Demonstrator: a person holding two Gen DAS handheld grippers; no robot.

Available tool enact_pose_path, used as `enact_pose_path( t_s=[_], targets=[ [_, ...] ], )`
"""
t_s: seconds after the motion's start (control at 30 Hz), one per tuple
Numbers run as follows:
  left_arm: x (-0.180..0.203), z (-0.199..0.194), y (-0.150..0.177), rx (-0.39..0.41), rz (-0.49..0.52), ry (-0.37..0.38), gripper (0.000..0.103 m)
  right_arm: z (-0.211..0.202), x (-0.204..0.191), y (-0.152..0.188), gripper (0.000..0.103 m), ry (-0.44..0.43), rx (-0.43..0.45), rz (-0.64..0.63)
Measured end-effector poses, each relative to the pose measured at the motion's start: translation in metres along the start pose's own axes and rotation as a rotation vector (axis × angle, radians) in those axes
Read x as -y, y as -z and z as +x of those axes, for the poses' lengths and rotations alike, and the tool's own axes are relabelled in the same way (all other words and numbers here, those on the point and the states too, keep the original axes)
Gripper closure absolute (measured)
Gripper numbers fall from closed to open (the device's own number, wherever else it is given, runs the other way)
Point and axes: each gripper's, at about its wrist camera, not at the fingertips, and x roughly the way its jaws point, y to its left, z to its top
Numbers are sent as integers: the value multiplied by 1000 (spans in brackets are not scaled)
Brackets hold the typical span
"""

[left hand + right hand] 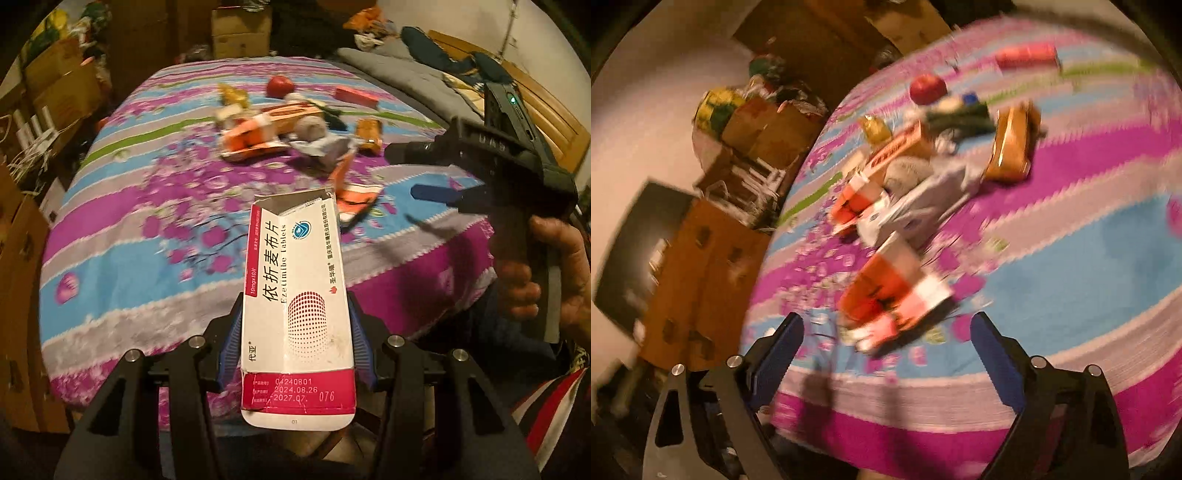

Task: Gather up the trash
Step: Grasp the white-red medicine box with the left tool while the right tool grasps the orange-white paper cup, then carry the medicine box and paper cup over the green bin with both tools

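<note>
Medicine box clamped in the left gripper, above the bedspread.
Right gripper spread wide (nothing between its fingers), hovering over the bedspread near an orange carton.

The medicine box sat between the left gripper's fingers. Ahead of them, trash lay on the bed; an apple lay behind it.
</note>
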Motion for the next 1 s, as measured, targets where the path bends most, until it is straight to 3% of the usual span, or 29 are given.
enact_pose_path(
  t_s=[0.07,0.17,0.23,0.27,0.3,0.37,0.4,0.53,0.67,0.8,1.0],
  targets=[
    [-8,-1,3,-1,-20,-11,54,7,-3,0,11,-10,5,37],
    [-13,0,6,-2,-34,-23,54,29,-3,0,12,0,-60,111],
    [-13,1,7,0,-31,-32,54,43,-2,2,21,-16,-87,167],
    [-13,1,7,2,-27,-38,54,49,-3,3,32,-24,-95,180],
    [-12,0,7,5,-26,-42,54,55,-3,3,54,-21,-101,183],
    [-11,-1,6,10,-29,-43,54,65,1,5,87,-23,-113,180],
    [-11,-2,4,14,-28,-45,54,72,5,7,92,-35,-120,197],
    [-8,-6,-4,37,-19,-54,54,72,3,10,94,-47,-98,152],
    [0,-12,-16,70,-6,-71,54,39,-15,8,94,-42,-44,49],
    [19,-18,-34,109,47,-83,53,-28,-33,-2,94,17,82,-90],
    [66,-18,-77,180,133,-82,53,-145,-16,-12,94,128,280,-141]
  ],
)
